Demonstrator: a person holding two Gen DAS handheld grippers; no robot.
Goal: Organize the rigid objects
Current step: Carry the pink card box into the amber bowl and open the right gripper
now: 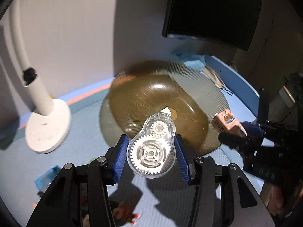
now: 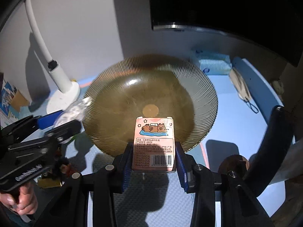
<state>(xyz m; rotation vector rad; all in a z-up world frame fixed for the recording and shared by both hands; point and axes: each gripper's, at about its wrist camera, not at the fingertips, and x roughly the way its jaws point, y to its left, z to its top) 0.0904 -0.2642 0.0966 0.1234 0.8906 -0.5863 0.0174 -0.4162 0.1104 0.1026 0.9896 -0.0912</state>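
1. Left gripper [image 1: 150, 149]: lower centre of the left wrist view, blue pads clamped on both sides of a clear correction tape dispenser [image 1: 151, 144], white gears showing, nose pointing over the plate.
2. Right gripper [image 2: 153, 154]: lower centre of the right wrist view, clenched on a pink card box [image 2: 153, 143] printed with cartoon capybaras and a barcode, its far end over the plate's near rim.
3. Amber ribbed glass plate [image 2: 117, 94]: centre of both views, on the blue table mat [image 2: 233, 113].
4. White desk lamp [image 1: 47, 126]: base left of the plate.
5. Face mask [image 2: 240, 85]: right of the plate.
6. Dark monitor [image 2: 227, 5]: upper right, against the wall.
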